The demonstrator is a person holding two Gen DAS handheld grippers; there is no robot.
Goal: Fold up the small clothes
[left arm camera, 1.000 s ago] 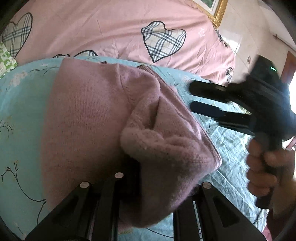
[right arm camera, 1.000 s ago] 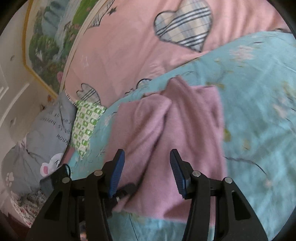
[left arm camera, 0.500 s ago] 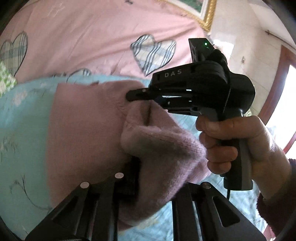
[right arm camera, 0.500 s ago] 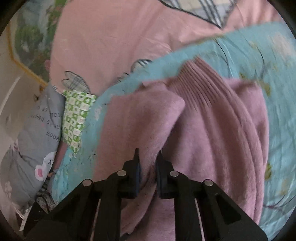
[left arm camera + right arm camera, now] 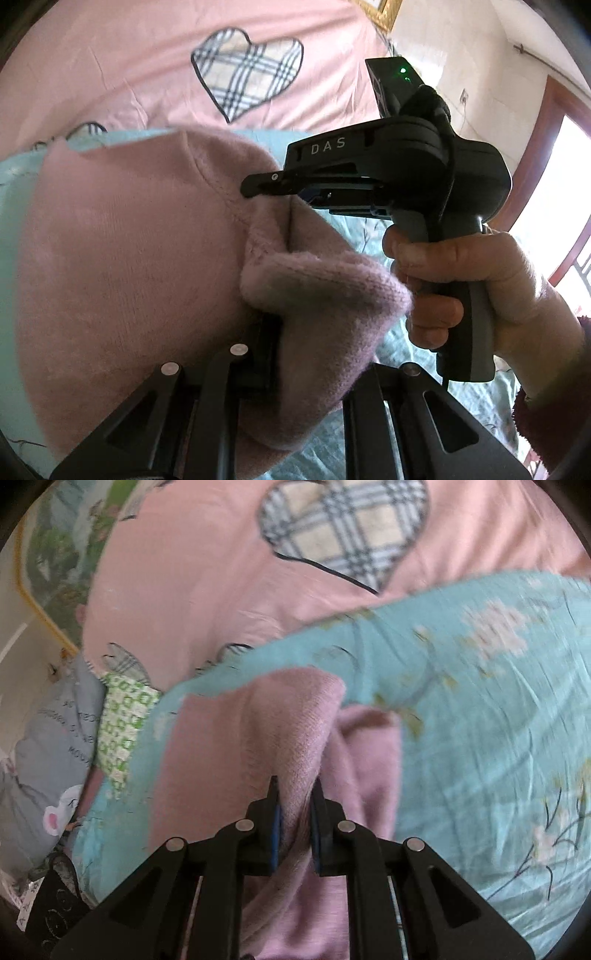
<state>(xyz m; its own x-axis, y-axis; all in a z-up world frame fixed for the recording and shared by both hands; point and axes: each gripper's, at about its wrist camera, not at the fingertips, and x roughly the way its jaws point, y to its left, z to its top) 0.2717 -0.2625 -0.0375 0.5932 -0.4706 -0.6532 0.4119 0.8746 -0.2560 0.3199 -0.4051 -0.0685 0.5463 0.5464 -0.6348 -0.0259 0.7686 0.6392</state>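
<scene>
Left wrist view: the fuzzy mauve knitted sweater (image 5: 122, 258) lies on the teal floral bedspread (image 5: 480, 701), one bunched edge clamped in the left gripper (image 5: 273, 354). Beside it, the right gripper (image 5: 295, 812) has its jaws pinched together on a ridge of the same knit. By my read we're mid-fold: part of the garment is doubled over, but it's lumpy and not yet a flat, squared bundle.

Left gripper (image 5: 275, 354) fingertips buried under pink sweater (image 5: 122, 251).
</scene>
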